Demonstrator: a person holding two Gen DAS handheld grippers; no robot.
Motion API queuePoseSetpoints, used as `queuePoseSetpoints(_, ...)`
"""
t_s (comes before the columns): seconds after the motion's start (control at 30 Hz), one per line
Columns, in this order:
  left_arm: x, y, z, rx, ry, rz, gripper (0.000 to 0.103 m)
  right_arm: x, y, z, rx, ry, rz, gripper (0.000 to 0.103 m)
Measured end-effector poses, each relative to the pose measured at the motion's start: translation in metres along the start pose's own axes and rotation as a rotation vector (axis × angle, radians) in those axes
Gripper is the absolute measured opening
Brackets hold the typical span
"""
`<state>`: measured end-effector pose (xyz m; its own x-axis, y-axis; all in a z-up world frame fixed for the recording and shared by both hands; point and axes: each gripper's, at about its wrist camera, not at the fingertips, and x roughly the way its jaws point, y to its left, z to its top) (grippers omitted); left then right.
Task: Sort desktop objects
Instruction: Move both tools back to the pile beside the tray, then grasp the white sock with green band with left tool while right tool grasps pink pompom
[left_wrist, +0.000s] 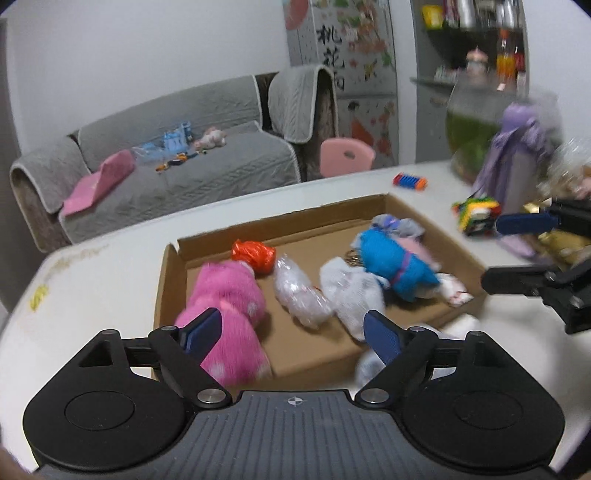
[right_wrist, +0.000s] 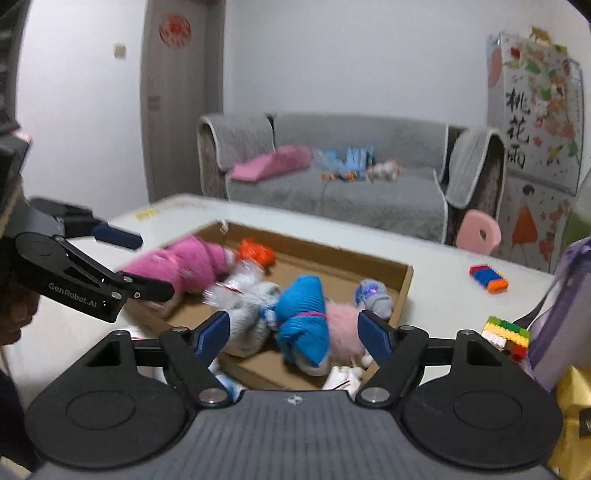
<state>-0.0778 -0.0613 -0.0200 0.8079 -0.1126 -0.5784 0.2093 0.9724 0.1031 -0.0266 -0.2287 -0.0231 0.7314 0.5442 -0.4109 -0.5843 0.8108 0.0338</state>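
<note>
A shallow cardboard tray (left_wrist: 295, 225) (right_wrist: 402, 291) lies on the white table and holds soft toys: a pink plush (left_wrist: 229, 314) (right_wrist: 184, 266), an orange toy (left_wrist: 255, 254) (right_wrist: 255, 253), a white wrapped toy (left_wrist: 299, 295), a white plush (left_wrist: 351, 291) (right_wrist: 247, 314) and a blue-dressed doll (left_wrist: 395, 266) (right_wrist: 304, 317). My left gripper (left_wrist: 291, 336) is open and empty above the tray's near edge. My right gripper (right_wrist: 293, 332) is open and empty over the tray's near side; it also shows in the left wrist view (left_wrist: 495, 251).
Toy brick pieces lie on the table: an orange-blue one (left_wrist: 410, 181) (right_wrist: 489, 277) and a multicoloured one (left_wrist: 476, 214) (right_wrist: 506, 336). A purple bag (left_wrist: 513, 173) (right_wrist: 557, 314) stands at the right. A grey sofa (left_wrist: 166, 170) and a pink chair (left_wrist: 345, 157) stand behind.
</note>
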Motion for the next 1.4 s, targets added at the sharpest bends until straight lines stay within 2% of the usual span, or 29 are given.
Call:
queuePoseSetpoints(0.13,-0.020,0.000,-0.023,-0.017,0.001,-0.102,0.091,-0.031,0.023,-0.027,-0.019,-0.065,0.075,0.086)
queuePoseSetpoints(0.27,-0.021,-0.012,-0.033,0.016,0.023,-0.186,0.091,-0.033,0.045,-0.048,-0.042,-0.043,0.139,0.087)
queuePoseSetpoints(0.47,-0.002,-0.025,-0.046,0.032,0.088,-0.207,0.092,-0.007,0.076,-0.062,-0.189,0.036,0.128,0.086)
queuePoseSetpoints(0.57,0.004,-0.030,-0.052,0.048,0.113,-0.222,0.092,0.006,0.073,-0.061,-0.198,0.060,0.111,0.086)
queuePoseSetpoints(0.77,0.005,-0.041,-0.056,0.079,0.119,-0.244,0.092,0.023,0.064,-0.057,-0.155,0.089,0.079,0.081)
queuePoseSetpoints(0.87,0.009,-0.041,-0.056,0.074,0.125,-0.249,0.092,0.033,0.062,-0.058,-0.140,0.120,0.077,0.074)
queuePoseSetpoints(0.93,0.012,-0.043,-0.056,0.085,0.134,-0.243,0.092,0.029,0.064,-0.066,-0.130,0.148,0.077,0.066)
queuePoseSetpoints(1.07,0.017,-0.048,-0.060,0.115,0.150,-0.221,0.090,0.026,0.064,-0.071,-0.114,0.175,0.079,0.059)
queuePoseSetpoints(1.17,0.020,-0.048,-0.061,0.111,0.158,-0.223,0.081,0.020,0.062,-0.073,-0.093,0.179,0.085,0.048)
queuePoseSetpoints(1.27,0.023,-0.048,-0.062,0.116,0.164,-0.211,0.064,0.015,0.060,-0.073,-0.079,0.168,0.080,0.043)
queuePoseSetpoints(1.4,0.024,-0.045,-0.062,0.106,0.166,-0.214,0.057,0.012,0.053,-0.071,-0.063,0.154,0.068,0.041)
